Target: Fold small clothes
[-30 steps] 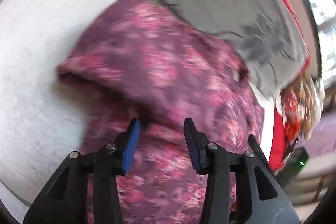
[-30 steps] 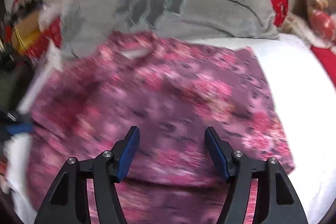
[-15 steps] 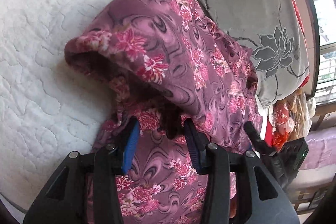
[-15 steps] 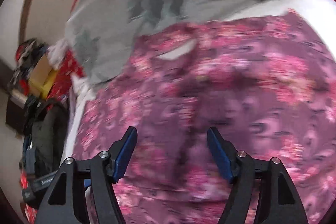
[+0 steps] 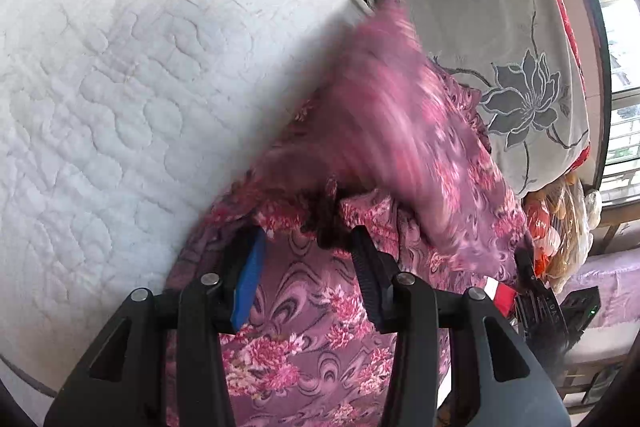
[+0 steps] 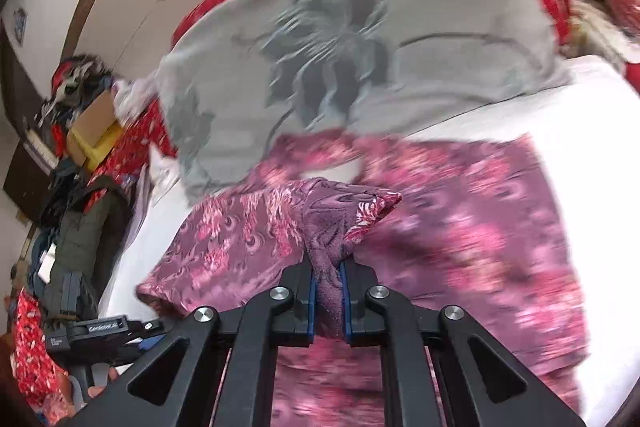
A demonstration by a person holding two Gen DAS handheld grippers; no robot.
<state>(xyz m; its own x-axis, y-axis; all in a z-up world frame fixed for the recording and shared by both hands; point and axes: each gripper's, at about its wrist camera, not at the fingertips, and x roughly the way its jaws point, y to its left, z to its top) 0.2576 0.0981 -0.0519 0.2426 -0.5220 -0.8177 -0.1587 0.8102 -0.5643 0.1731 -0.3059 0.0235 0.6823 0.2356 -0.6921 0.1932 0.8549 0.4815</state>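
Since the earlier frames the right gripper point(image 6: 328, 301) had just been closing: its jaws went from spread over the flat garment point(image 6: 460, 211) to pinched on a bunched fold of it, and that fold now stood up off the bed point(image 6: 592, 107). In the left view a flap of the same cloth swept across, blurred, toward the pillow point(image 5: 460, 7).

Left gripper point(image 5: 306, 275): jaws part-spread, unchanged. Cloth lay under and between them, bunched at the tips; pads did not look pressed on it, so I read it as hovering or pinning, not gripping.

Garment lay along the pillow edge of the bed, white quilt bare on the left in the left view.

Step, as I judge it: first fold under way, right side carrying a sleeve or edge over the body.

Next move likely needed: carry the pinched fold across and lay it flat, left side holding the rest down.
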